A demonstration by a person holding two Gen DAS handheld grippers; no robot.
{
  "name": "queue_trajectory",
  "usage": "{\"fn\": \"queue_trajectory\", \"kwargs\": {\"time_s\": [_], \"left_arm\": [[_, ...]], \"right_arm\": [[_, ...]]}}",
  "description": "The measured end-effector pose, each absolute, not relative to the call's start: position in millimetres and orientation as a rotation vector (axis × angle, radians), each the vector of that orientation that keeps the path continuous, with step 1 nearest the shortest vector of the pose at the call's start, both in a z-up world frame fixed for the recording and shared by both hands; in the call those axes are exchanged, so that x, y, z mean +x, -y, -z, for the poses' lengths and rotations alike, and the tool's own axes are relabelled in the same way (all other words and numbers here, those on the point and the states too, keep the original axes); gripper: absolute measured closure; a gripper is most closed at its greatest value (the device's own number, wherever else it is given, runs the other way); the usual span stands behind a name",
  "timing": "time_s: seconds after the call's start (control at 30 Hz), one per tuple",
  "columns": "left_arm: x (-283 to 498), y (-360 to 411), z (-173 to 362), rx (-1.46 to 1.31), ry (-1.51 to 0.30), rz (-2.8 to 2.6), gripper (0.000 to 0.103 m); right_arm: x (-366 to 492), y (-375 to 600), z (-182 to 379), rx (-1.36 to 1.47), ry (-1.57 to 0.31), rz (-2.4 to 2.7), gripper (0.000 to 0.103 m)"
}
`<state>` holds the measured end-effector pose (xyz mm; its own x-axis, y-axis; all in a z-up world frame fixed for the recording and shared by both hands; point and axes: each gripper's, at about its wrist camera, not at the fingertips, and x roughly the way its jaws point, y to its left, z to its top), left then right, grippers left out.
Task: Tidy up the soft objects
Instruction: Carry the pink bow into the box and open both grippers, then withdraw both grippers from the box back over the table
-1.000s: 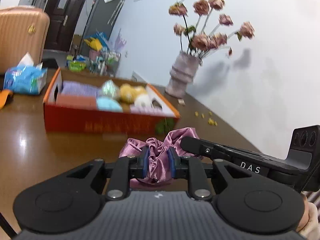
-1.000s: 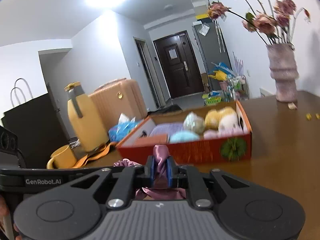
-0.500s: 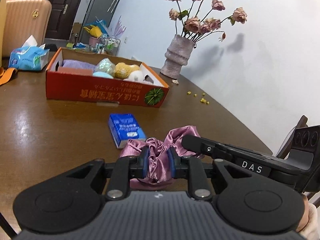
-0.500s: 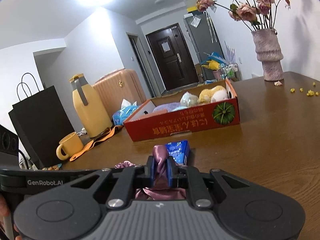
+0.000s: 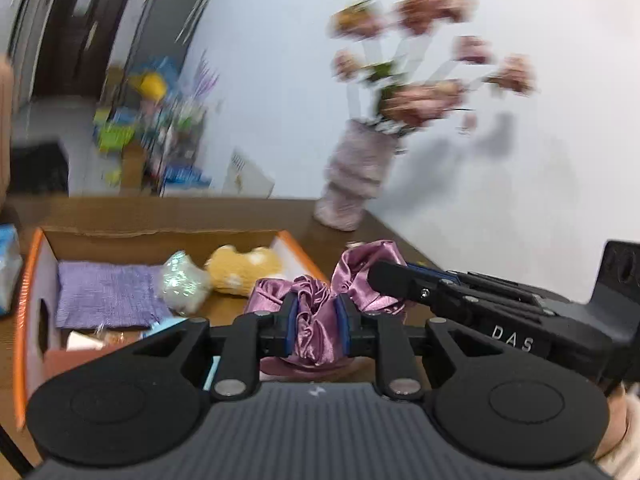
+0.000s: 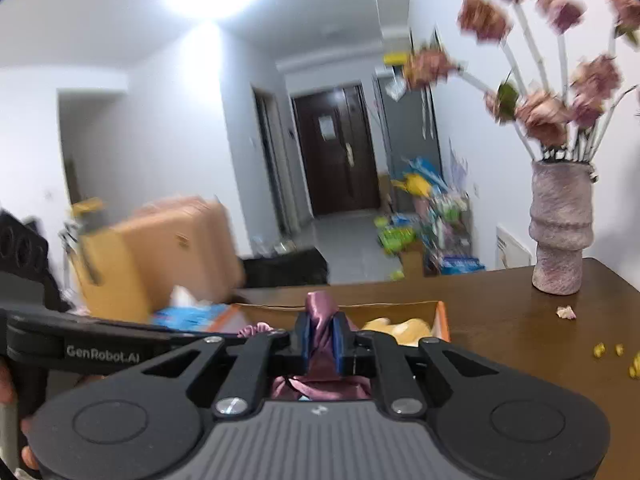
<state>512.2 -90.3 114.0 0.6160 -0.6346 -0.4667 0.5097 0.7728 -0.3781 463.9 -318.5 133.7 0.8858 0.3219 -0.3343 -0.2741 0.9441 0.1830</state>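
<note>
A pink satin scrunchie point(image 5: 316, 300) is held by both grippers at once. My left gripper point(image 5: 317, 320) is shut on its near part, and my right gripper point(image 6: 320, 338) is shut on another fold point(image 6: 320, 316) of it. The scrunchie hangs over the near right end of an orange cardboard box point(image 5: 28, 280). The box holds a purple cloth point(image 5: 104, 294), a sparkly pale ball point(image 5: 182, 280) and a yellow plush point(image 5: 240, 268). The right gripper's body point(image 5: 480, 304) reaches in from the right in the left wrist view.
A pink vase of dried roses point(image 6: 558, 236) stands on the brown table point(image 6: 520, 328) at the back right, with small crumbs point(image 6: 600, 350) near it. A blue tissue pack point(image 6: 188, 314) lies left of the box. A suitcase point(image 6: 168, 244) stands beyond the table.
Both grippers have carried the scrunchie forward from the open table to above the box. The blue packet on the table has dropped out of view.
</note>
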Motion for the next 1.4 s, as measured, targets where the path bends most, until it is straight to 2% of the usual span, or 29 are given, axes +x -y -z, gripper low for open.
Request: {"fn": "queue_trajectory", "kwargs": {"time_s": [0.17,0.27,0.43,0.57,0.63,0.7,0.73,0.8,0.97,1.03,1.17,1.4], "left_arm": [[605,94,-70,-0.222,-0.729,0.592,0.082],[636,93,-50,-0.157,-0.782,0.516,0.079],[647,97,-34,-0.038,-0.844,0.474,0.07],[660,98,-24,-0.052,-0.947,0.455,0.07],[657,96,-25,-0.041,-0.945,0.444,0.062],[649,92,-32,-0.034,-0.912,0.418,0.041],[642,87,-39,-0.036,-0.886,0.402,0.039],[635,79,-53,-0.036,-0.872,0.386,0.039],[593,54,-111,-0.008,-0.776,0.327,0.039],[569,44,-140,-0.008,-0.726,0.305,0.038],[517,25,-185,-0.008,-0.606,0.27,0.031],[430,25,-212,0.034,-0.435,0.218,0.024]], "right_arm": [[573,307,-104,0.089,-0.53,-0.252,0.093],[616,290,-81,0.07,-0.643,-0.259,0.093],[639,264,-50,-0.062,-0.755,-0.28,0.092],[647,266,-42,-0.024,-0.864,-0.308,0.092],[648,271,-42,0.02,-0.9,-0.315,0.092],[645,270,-43,0.013,-0.93,-0.333,0.086],[640,269,-42,-0.004,-0.934,-0.341,0.084],[630,270,-50,-0.011,-0.923,-0.348,0.073],[594,280,-116,-0.004,-0.803,-0.338,0.058],[572,287,-149,-0.022,-0.743,-0.327,0.055],[521,302,-206,-0.064,-0.63,-0.302,0.047],[446,324,-244,-0.053,-0.528,-0.287,0.04]]}}
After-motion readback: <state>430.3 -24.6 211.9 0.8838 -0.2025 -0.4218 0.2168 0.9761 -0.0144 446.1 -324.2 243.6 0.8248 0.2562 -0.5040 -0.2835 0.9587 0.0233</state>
